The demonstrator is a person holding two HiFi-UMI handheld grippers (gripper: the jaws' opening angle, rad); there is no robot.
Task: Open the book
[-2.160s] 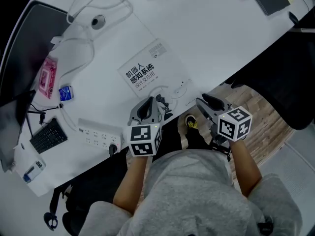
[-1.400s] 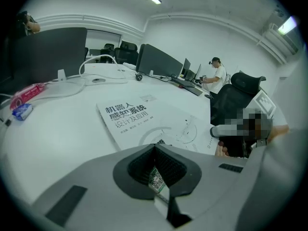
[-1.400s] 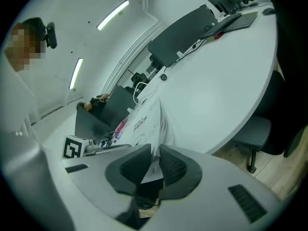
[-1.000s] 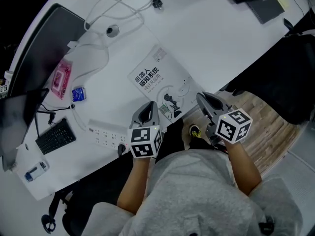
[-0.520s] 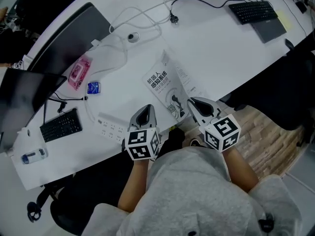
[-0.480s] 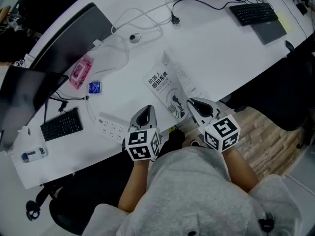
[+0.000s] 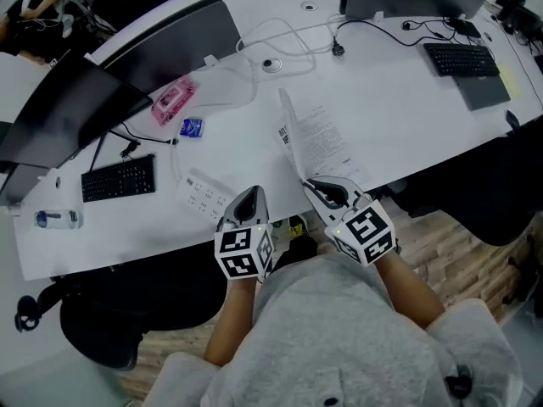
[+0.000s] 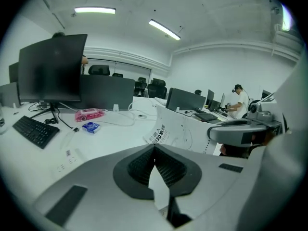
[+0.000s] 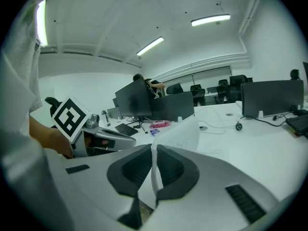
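White cover (image 7: 286, 134), earlier flat, now stands upright above the book (image 7: 324, 142), pinched in the right gripper (image 7: 311, 184): half opened; left gripper (image 7: 252, 193) closed, empty.

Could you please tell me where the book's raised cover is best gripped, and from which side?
Probably the near free edge of the cover, approached from the front side of the table. The cover stands nearly upright as a thin sheet, so tongs can close across its thickness. The right tongs pinch it there now.
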